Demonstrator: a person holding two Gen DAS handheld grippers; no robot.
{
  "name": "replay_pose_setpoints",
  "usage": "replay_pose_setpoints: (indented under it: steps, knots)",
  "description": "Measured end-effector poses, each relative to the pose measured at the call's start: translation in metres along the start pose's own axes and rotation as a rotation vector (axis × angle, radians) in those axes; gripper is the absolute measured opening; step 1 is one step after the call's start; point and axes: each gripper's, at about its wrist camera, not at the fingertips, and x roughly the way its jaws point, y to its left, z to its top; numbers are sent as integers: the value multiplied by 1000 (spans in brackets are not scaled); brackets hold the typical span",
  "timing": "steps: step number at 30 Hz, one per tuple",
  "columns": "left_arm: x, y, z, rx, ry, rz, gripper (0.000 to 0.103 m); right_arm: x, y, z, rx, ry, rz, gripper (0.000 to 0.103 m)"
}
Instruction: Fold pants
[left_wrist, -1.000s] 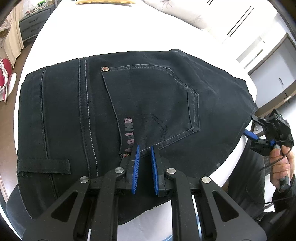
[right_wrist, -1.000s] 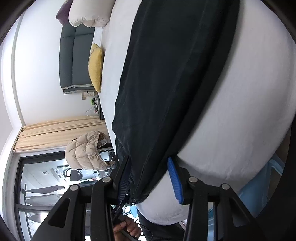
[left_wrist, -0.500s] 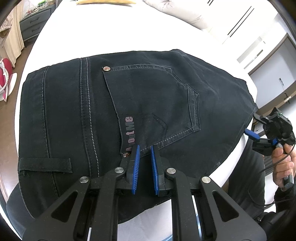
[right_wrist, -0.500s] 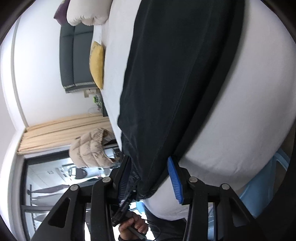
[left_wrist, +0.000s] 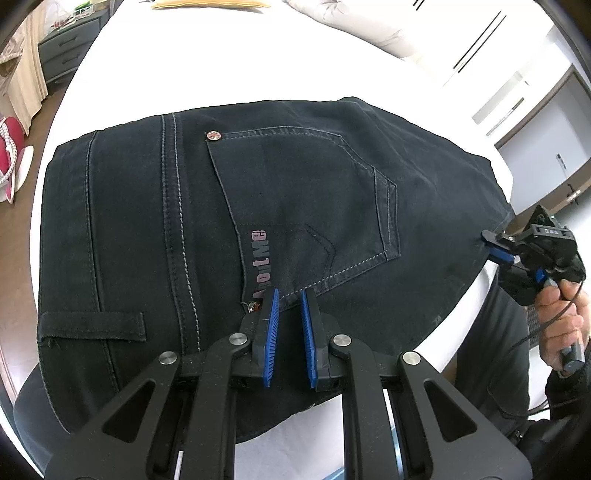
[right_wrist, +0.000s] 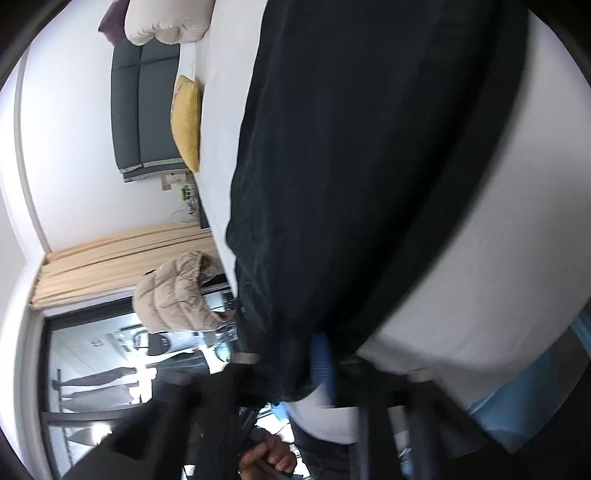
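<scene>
Closing just now, the right gripper (left_wrist: 496, 248) pinches the pants' (left_wrist: 295, 206) edge for folding; the left gripper (left_wrist: 288, 306), nearly shut, holds no cloth and waits above the pocket (left_wrist: 306, 199).

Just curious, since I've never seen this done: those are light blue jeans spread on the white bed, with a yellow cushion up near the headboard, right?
Not quite: the jeans are very dark, nearly black, not light blue, as the left wrist view shows plainly. The rest holds: they lie spread on the white bed, and the right wrist view shows the yellow cushion up near the headboard.
</scene>
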Motion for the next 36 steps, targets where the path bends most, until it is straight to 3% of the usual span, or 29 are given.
replay_pose_setpoints:
  steps: [5, 15, 19, 21, 24, 28, 30, 32, 34, 35, 36]
  knots:
    - [1, 2, 1, 3, 5, -5, 12, -2, -15, -11, 8, -13, -35, 5]
    - [-1, 7, 1, 16, 19, -9, 12, -8, -18, -16, -12, -11, -2, 10]
    - [-2, 8, 0, 17, 19, -10, 12, -13, -25, -4, 34, -24, 30, 10]
    - [-3, 7, -1, 22, 22, -7, 12, -19, -27, 2, 33, -55, 29, 4]
    - [-2, 7, -1, 21, 28, 23, 13, -23, -30, 1, 17, -61, 0, 3]
    - [-5, 19, -3, -33, 21, -13, 14, -23, -33, -3, 3, -70, -1, 2]
    - [-4, 16, -2, -20, 21, 3, 14, -23, -33, -1, 0, -60, 2, 2]
    - [-4, 12, 0, -15, 16, 20, 14, -26, -32, -1, 2, -62, 1, 6]
    - [-7, 9, 1, -16, 15, 31, 14, -34, -23, -5, -6, -53, -35, 20]
    - [-10, 6, 1, -13, 18, 49, 14, -41, -12, -6, -45, -58, -71, 35]
    - [-15, -1, 1, -4, 23, 79, 14, -51, 2, -7, -111, -85, -119, 35]
